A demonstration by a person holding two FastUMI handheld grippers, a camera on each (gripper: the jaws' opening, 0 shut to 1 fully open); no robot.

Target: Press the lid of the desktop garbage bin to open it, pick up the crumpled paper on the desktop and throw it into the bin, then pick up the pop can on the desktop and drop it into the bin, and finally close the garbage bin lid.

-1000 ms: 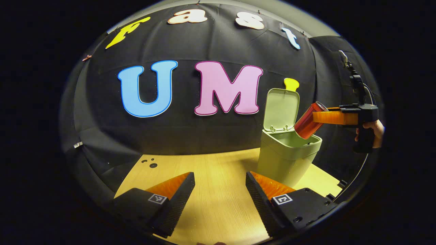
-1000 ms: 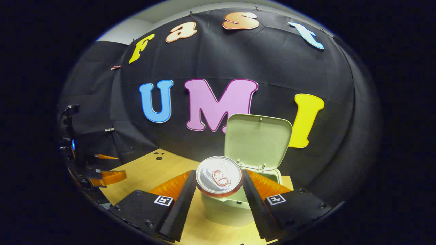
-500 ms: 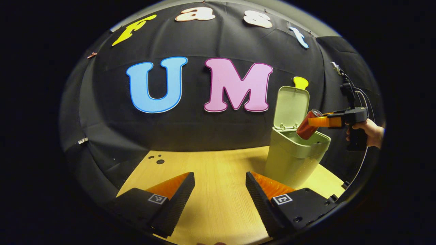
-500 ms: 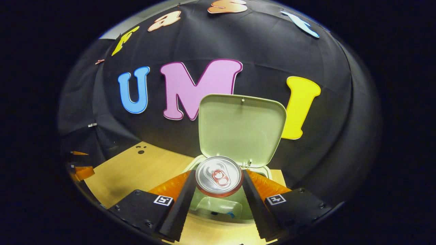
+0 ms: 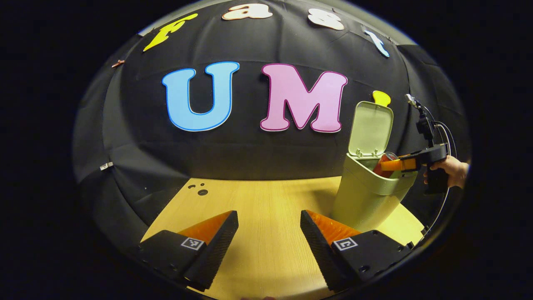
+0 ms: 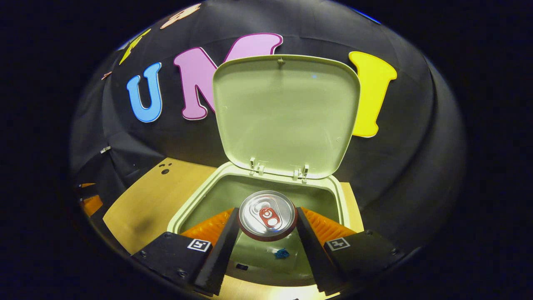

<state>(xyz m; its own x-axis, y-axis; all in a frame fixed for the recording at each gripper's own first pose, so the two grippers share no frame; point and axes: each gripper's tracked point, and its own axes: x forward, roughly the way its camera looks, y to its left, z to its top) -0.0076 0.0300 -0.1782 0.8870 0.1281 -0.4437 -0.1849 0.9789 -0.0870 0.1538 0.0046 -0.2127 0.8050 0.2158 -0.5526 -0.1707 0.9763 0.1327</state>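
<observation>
While your right gripper (image 6: 266, 233) is clamping the pop can (image 6: 267, 214) by its sides, both fingers pressing on the wall, you are holding a thin, smooth, likely light shell that could dent or slip, so keep the squeeze on its round flanks moderate. The can is sitting between the fingers with its top facing the camera, partly down inside the mouth of the garbage bin (image 6: 195, 196), whose lid (image 6: 287, 116) is standing upright. Your left gripper (image 5: 268, 237) is hovering released above the tabletop (image 5: 258, 200), near its front edge, with the bin toward the far right corner.
</observation>
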